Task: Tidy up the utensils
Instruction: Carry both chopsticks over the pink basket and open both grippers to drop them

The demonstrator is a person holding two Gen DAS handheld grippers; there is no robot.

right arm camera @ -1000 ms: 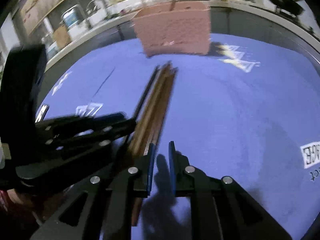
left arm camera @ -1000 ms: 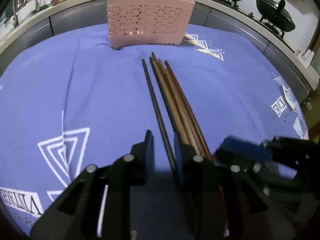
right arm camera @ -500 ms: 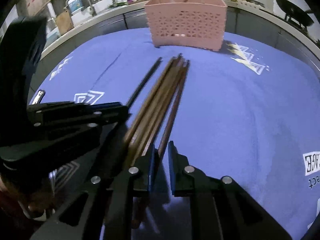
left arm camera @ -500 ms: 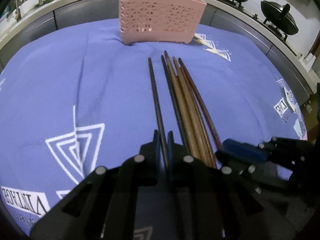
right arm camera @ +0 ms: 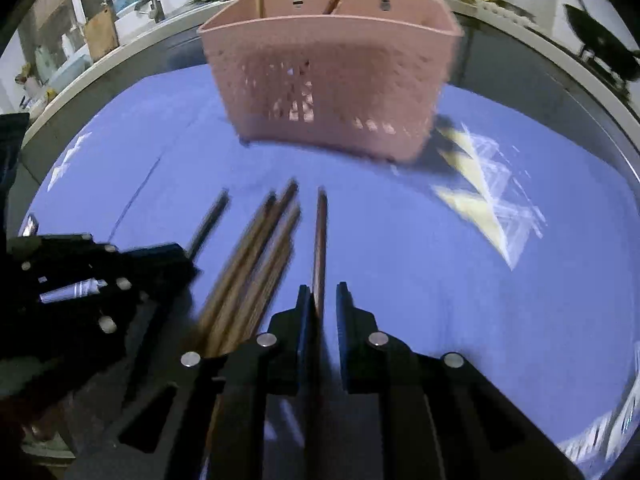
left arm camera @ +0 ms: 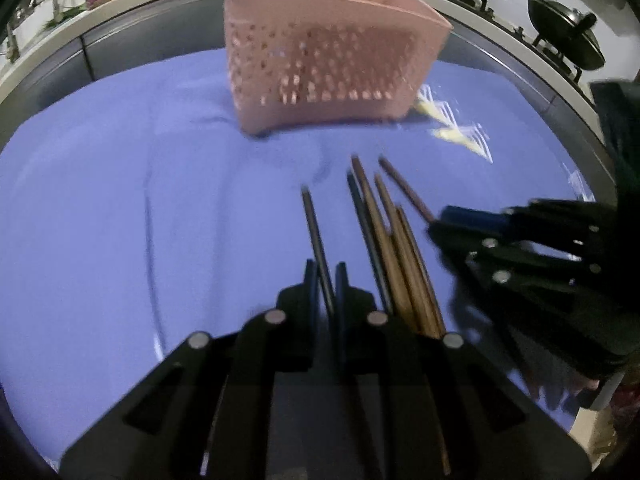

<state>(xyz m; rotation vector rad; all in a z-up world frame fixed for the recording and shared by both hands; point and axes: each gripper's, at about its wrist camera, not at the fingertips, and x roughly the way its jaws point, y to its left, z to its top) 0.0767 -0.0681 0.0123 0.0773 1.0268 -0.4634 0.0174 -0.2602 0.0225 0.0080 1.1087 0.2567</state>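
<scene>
**Each tool takes one chopstick toward the basket**

Left wrist view: the left tool (left arm camera: pixel 325 280) pinches one dark chopstick (left arm camera: pixel 314 232), drawn apart from four or five loose chopsticks (left arm camera: pixel 394 248) on the blue cloth (left arm camera: pixel 120 200), so it can go singly into the pink basket (left arm camera: pixel 328 60).

Right wrist view: the right tool (right arm camera: pixel 322 300), jaws just closing, nips one brown chopstick (right arm camera: pixel 320 236); two sticks already stand in the basket.

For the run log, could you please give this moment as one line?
left gripper: shut on dark chopstick | right gripper: closing on brown chopstick | basket: ahead
</scene>
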